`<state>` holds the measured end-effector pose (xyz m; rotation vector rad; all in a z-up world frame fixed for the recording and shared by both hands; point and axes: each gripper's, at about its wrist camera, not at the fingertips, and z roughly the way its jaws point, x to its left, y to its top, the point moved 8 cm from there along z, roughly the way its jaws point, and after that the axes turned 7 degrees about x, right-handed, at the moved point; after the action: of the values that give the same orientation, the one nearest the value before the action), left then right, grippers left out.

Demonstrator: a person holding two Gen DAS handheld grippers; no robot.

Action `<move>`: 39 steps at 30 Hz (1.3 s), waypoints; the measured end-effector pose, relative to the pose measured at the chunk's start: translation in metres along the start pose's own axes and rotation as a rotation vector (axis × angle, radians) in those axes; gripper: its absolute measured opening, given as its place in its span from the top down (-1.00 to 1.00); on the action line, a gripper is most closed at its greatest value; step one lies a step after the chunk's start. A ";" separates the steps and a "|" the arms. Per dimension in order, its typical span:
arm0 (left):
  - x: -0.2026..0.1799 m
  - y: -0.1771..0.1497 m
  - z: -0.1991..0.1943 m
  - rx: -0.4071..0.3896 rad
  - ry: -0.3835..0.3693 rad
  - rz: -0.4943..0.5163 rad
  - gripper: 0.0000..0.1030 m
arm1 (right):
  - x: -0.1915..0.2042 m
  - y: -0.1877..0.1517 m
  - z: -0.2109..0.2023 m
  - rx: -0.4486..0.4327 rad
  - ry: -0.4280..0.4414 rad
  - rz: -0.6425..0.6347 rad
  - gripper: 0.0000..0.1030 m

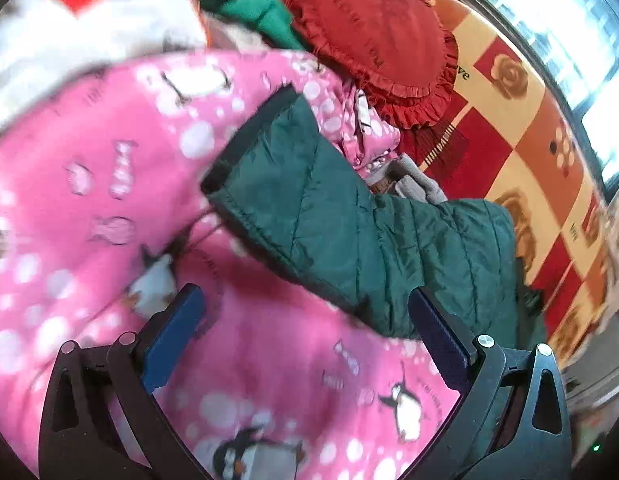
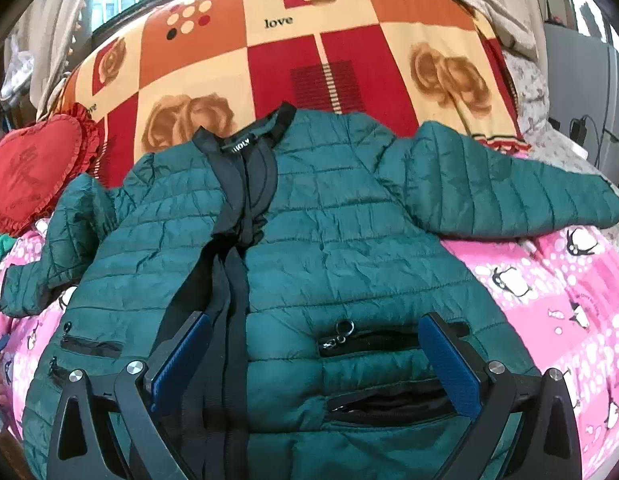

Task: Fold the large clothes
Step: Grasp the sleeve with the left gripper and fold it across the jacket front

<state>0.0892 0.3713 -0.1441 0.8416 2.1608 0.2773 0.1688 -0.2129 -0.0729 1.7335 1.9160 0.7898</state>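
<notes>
The green puffy jacket (image 2: 309, 248) is being seen lying flat, front up, on the pink penguin blanket (image 2: 569, 300). Its sleeve (image 1: 309, 216) is stretched out just ahead of the left gripper (image 1: 305, 344), cuff pointing away to the upper left. The right gripper (image 2: 315, 358) is being held over the hem. Both are spread wide, holding nothing.

Green quilted jacket (image 2: 329, 220), spread front-up

the jacket (image 2: 329, 240) covers mid-bed; open blanket (image 2: 569, 300) lies beside its spread sleeve (image 2: 509, 192). a heart pillow (image 2: 33, 168) crowds the other sleeve.
</notes>
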 end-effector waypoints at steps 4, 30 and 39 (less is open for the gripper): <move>0.001 0.018 0.011 -0.021 -0.051 -0.046 -0.99 | 0.020 0.006 0.020 0.020 0.005 0.019 -0.98; -0.148 0.056 -0.072 -0.126 -0.236 0.265 0.81 | -0.007 0.013 -0.004 -0.066 -0.219 0.137 -0.98; -0.358 -0.045 -0.030 0.057 -0.529 0.455 0.81 | -0.046 0.002 -0.009 -0.029 -0.130 0.151 -0.98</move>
<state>0.2141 0.1069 0.0687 1.2763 1.4806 0.1900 0.1699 -0.2593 -0.0669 1.8805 1.6973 0.7340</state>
